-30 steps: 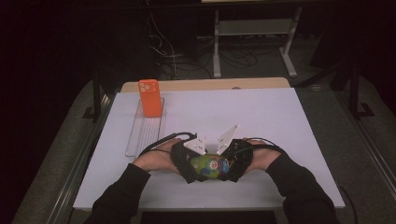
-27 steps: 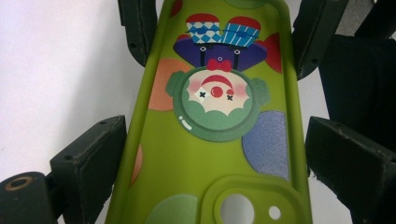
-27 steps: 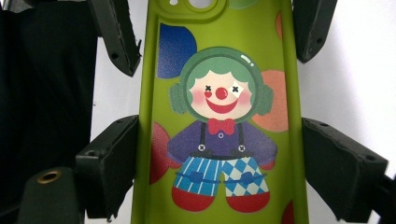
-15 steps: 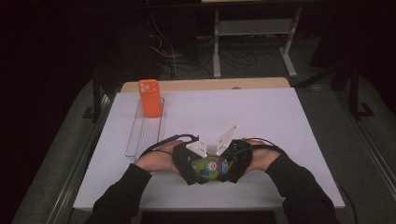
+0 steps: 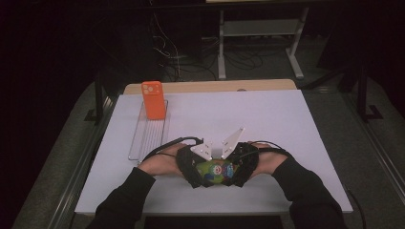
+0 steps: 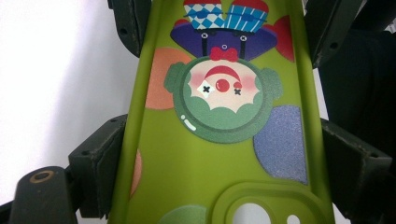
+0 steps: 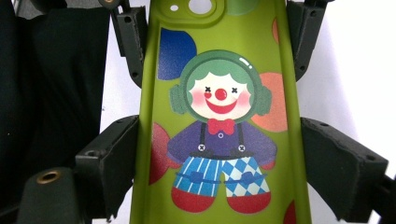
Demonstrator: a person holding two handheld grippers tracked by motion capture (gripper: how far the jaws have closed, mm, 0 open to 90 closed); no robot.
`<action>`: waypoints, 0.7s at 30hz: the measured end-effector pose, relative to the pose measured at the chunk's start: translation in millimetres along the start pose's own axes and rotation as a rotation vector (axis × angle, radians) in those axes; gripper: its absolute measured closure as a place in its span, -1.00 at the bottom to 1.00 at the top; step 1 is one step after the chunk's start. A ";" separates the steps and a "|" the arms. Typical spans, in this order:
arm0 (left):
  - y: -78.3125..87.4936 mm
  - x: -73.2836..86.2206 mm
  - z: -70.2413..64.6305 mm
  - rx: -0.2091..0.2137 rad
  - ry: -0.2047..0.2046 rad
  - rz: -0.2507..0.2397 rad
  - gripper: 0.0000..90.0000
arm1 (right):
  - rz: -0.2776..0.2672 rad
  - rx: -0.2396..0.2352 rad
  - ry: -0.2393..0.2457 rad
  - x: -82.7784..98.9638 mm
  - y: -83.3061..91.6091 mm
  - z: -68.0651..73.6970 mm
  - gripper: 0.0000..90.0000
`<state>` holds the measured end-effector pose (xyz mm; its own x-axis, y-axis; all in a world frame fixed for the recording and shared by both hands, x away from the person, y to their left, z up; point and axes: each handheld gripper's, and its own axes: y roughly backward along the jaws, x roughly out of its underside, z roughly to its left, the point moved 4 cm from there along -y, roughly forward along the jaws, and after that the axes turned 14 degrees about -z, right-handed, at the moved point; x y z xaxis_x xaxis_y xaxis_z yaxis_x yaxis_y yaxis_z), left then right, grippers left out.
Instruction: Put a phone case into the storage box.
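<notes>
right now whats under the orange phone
The orange phone stands at the far end of a wire rack, which lies on the white table. The phone's lower edge hides the rack bars right beneath it, so how it is propped cannot be seen.

An orange phone case (image 5: 154,99) stands upright at the far end of a wire rack (image 5: 148,136), left of centre on the white table (image 5: 267,114). Cables (image 5: 176,62) lie on the floor, top of frame.

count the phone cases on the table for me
2. A green clown phone case is at the near edge, between the left gripper and right gripper. An orange phone case stands on the wire rack at far left.
</notes>
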<state>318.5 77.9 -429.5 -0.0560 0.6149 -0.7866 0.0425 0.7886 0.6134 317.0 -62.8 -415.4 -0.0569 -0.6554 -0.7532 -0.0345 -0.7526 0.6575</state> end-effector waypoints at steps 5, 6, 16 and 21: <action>0.1 -0.1 -0.6 0.011 -0.004 0.003 -0.68 | -0.013 -0.018 -0.021 0.5 0.9 -0.3 -0.68; 0.5 -0.4 -1.0 0.014 -0.003 0.001 -0.68 | -0.019 -0.024 -0.027 1.0 0.7 -0.1 -0.68; 6.3 -0.1 3.6 -0.045 0.046 -0.018 -0.67 | -0.121 0.099 -0.105 3.0 21.1 -10.0 -0.92; 6.9 2.0 7.2 -0.110 0.071 -0.021 -0.67 | -0.147 0.183 -0.163 13.7 32.6 -16.9 -0.89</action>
<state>325.8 84.5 -427.4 -0.1268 0.5935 -0.7948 -0.0687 0.7941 0.6039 332.0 -97.5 -404.6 -0.1974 -0.5097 -0.8374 -0.2326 -0.8055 0.5451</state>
